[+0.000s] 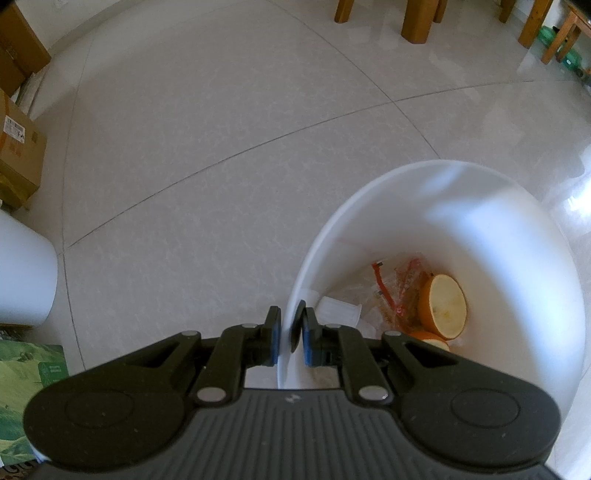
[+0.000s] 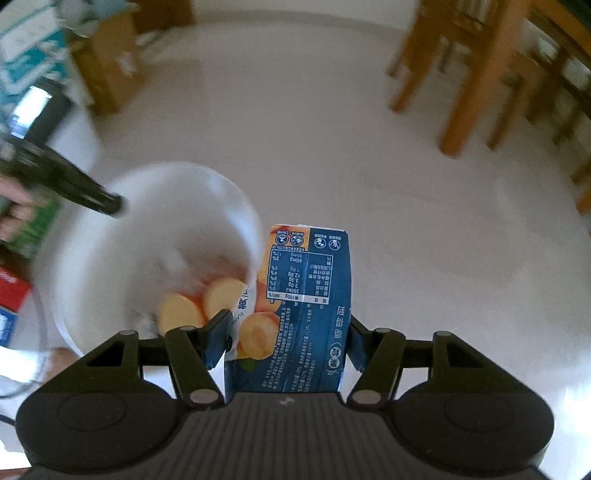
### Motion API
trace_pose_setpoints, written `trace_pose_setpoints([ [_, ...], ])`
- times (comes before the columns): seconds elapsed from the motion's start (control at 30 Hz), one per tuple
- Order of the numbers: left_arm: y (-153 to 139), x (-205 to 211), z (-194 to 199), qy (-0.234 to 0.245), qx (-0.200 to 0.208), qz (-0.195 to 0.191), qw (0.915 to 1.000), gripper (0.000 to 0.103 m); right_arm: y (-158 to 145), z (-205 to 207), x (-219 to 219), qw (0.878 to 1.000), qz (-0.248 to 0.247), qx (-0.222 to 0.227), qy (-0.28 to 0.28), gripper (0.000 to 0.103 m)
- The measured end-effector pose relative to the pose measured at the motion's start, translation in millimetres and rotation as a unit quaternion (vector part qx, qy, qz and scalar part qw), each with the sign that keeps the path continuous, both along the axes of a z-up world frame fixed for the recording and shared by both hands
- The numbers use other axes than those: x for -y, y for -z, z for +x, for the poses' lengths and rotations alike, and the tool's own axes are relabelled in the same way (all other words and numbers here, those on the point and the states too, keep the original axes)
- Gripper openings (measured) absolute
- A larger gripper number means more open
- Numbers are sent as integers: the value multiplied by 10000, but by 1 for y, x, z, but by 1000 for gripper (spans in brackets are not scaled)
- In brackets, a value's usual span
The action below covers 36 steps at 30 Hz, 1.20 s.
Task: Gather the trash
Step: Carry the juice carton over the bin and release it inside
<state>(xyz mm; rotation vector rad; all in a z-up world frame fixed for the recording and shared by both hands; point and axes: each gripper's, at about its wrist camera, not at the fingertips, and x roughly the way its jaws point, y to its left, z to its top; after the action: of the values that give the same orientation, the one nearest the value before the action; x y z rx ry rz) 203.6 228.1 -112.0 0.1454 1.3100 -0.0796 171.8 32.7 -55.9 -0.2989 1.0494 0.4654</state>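
Observation:
My left gripper is shut on the near rim of a white bin, one pad outside the wall and one inside. Down in the bin lie two orange halves, a clear plastic wrapper and a small white cup. My right gripper is shut on a blue drink carton printed with peaches, holding it upright above the floor just right of the white bin. The orange halves show inside, blurred. The left gripper and the hand holding it appear at the bin's far left rim.
Pale floor tiles stretch ahead. Wooden furniture legs stand at the back right. Cardboard boxes and a white container line the left side, with a green printed box beside me. Wooden chair legs stand to the right.

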Motion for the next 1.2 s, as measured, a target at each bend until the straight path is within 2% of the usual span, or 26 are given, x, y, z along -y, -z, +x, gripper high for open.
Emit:
trace_pose_setpoints([
  [0.17, 0, -2, 0, -11, -15, -46, 10000, 10, -1, 6, -40, 9980, 214, -13, -603, 68],
  [0.33, 1, -3, 0, -9, -25, -75, 10000, 10, -6, 10, -62, 9954, 319, -46, -906, 68],
  [0.4, 1, -4, 1, -12, -28, -96, 9999, 10, -5, 13, -73, 9945, 394, -67, -971, 84],
  [0.43, 1, -5, 1, -17, -28, -103, 9999, 10, -5, 13, -76, 9944, 383, -29, -988, 97],
  [0.53, 1, -5, 0, -1, -24, -112, 9999, 10, -24, -3, -76, 9934, 392, 153, -1071, 100],
  [0.87, -1, -8, 0, -26, -29, -160, 9999, 10, -25, 0, -66, 9982, 241, -47, -542, 101],
  [1.2, -4, -12, -3, -66, -3, -206, 9998, 10, -3, -2, -63, 9989, 237, -394, 9, 101],
])
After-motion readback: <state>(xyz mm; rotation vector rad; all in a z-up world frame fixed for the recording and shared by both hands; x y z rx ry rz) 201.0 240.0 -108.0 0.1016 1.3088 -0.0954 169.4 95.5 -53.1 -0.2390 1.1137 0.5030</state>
